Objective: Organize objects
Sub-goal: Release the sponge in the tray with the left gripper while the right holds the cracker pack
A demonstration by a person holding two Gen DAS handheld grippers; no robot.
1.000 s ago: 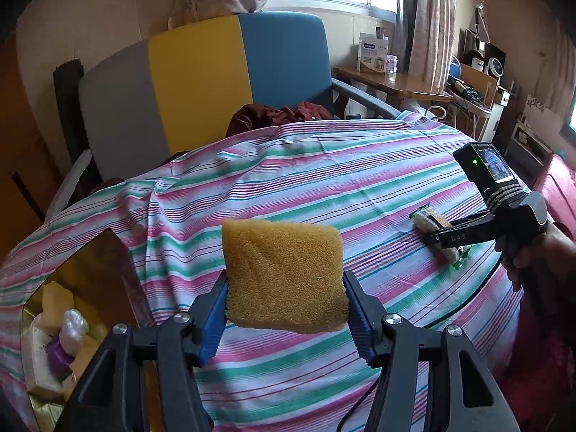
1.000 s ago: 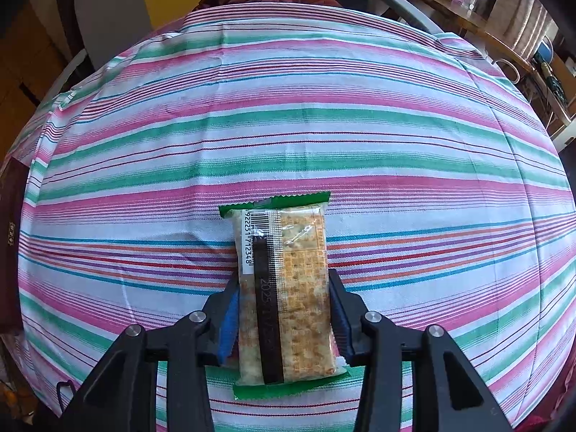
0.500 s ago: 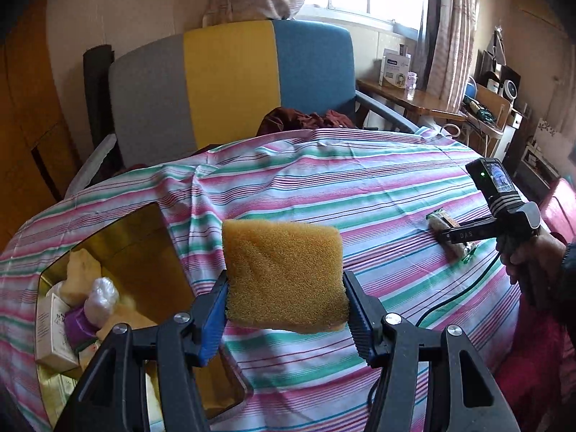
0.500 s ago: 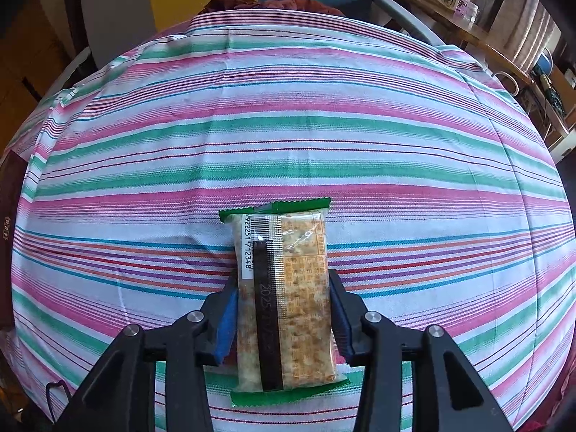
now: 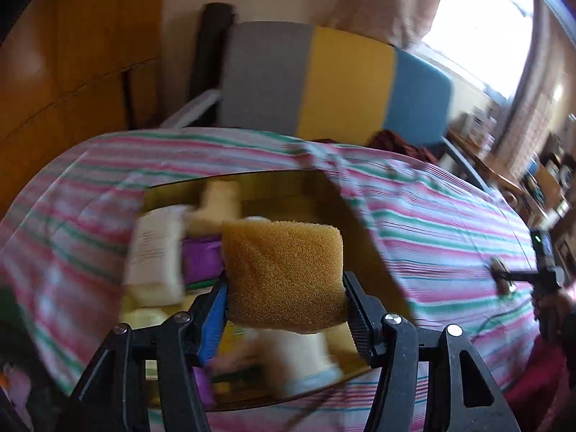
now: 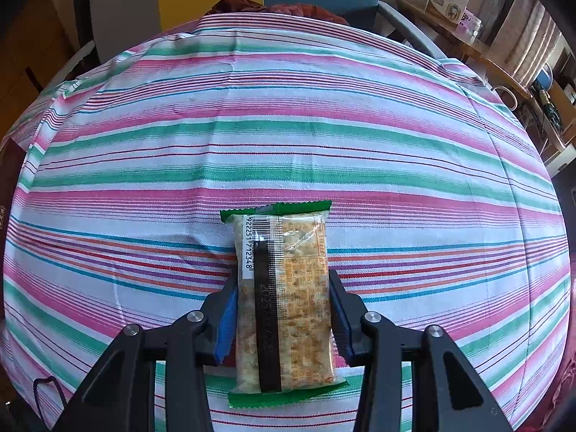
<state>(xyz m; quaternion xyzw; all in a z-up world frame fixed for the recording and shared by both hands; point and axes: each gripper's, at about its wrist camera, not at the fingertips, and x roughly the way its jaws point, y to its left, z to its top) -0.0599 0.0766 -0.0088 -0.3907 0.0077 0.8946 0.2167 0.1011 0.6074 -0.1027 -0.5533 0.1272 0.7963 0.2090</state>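
My left gripper point(image 5: 285, 293) is shut on a yellow-brown sponge point(image 5: 282, 273) and holds it in the air over a gold box point(image 5: 363, 223). The box sits on the striped tablecloth and holds several items, among them a white carton point(image 5: 154, 255) and a purple pack point(image 5: 201, 262); the view is blurred. My right gripper point(image 6: 282, 306) is shut on a clear cracker packet point(image 6: 284, 298) with green ends, which lies flat on the tablecloth point(image 6: 288, 126). In the left wrist view the right gripper point(image 5: 504, 280) shows small at the far right, held by a hand point(image 5: 550, 309).
A grey, yellow and blue chair back point(image 5: 324, 79) stands behind the table with a dark red cloth point(image 6: 273, 7) on its seat. A wooden side table point(image 6: 464, 43) with a box is at the back right. A wooden cabinet point(image 5: 72, 72) is at the left.
The left gripper has swung to the left with the sponge and now hangs over the gold box, which was at the frame's left edge before. The right gripper and packet have stayed put.
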